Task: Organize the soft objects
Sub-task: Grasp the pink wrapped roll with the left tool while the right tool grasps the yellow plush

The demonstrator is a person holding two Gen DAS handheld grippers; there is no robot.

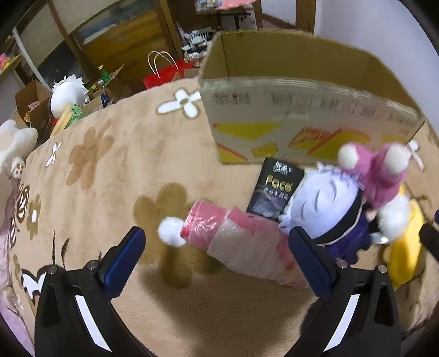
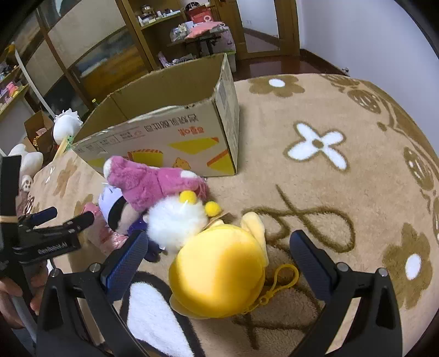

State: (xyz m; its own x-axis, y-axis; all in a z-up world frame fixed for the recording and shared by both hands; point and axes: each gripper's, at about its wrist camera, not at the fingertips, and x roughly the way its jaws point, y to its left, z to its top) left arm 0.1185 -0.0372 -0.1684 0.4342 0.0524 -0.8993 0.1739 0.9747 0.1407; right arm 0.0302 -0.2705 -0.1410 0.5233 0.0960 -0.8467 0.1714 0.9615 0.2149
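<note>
An open cardboard box point(image 1: 301, 109) stands on a beige flowered rug point(image 1: 109, 164); it also shows in the right wrist view point(image 2: 170, 137). In front of it lies a heap of soft toys: a pink wrapped roll point(image 1: 241, 241) with a white pompom, a pale purple-haired doll point(image 1: 323, 203), a pink plush point(image 2: 148, 184), a white fluffy plush point(image 2: 175, 222) and a yellow plush point(image 2: 219, 274) with a yellow clip. My left gripper point(image 1: 216, 247) is open, with the pink roll between its fingers. My right gripper point(image 2: 216, 255) is open around the yellow plush.
A black packet point(image 1: 274, 192) lies by the box. Beyond the rug's far left edge are a red paper bag point(image 1: 164, 74), open boxes with a white plush point(image 1: 68, 93), and wooden shelves point(image 2: 153, 22). The left gripper point(image 2: 49, 236) shows in the right view.
</note>
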